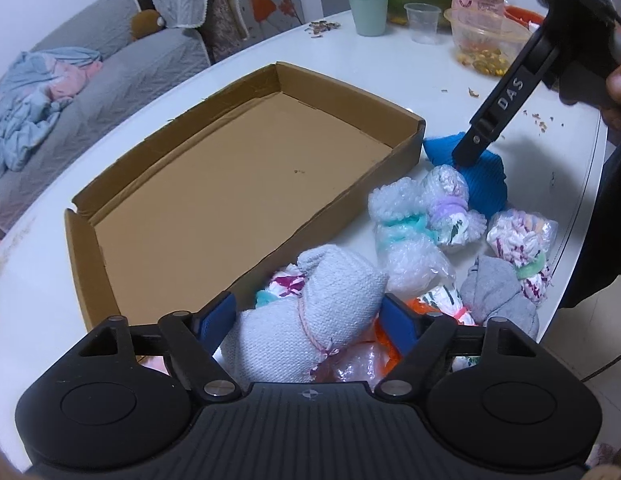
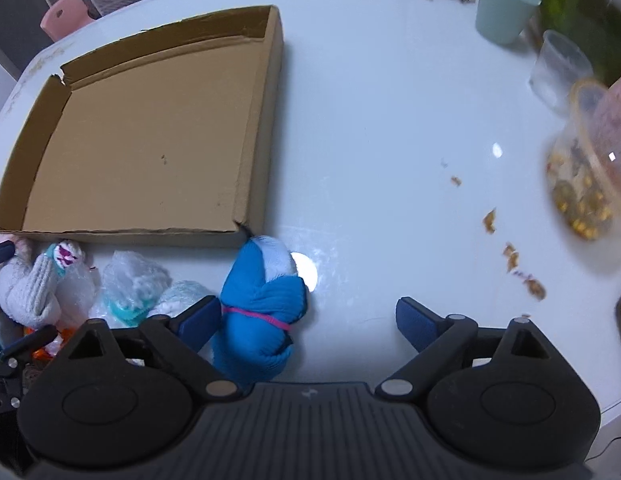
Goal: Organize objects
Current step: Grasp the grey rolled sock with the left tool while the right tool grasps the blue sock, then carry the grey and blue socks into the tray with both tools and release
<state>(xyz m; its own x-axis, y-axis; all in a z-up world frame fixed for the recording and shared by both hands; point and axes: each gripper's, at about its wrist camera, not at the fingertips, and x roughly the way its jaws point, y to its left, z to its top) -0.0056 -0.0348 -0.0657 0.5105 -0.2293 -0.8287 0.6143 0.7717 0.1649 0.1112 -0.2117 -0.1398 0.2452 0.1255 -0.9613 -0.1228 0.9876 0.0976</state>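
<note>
The left tool's [image 1: 308,322] own body hides the lower end of the grey towel bundle [image 1: 310,320] lying between its fingers, so contact with the pads cannot be told. Right of it, the orange bundle [image 1: 384,338] is mostly covered. Ahead of the right tool [image 2: 306,322], the clear bowl [image 2: 594,168] at the far right is blurred and cut off; the scraps [image 2: 510,256] on the desk [image 2: 390,120] are too small to identify.
</note>
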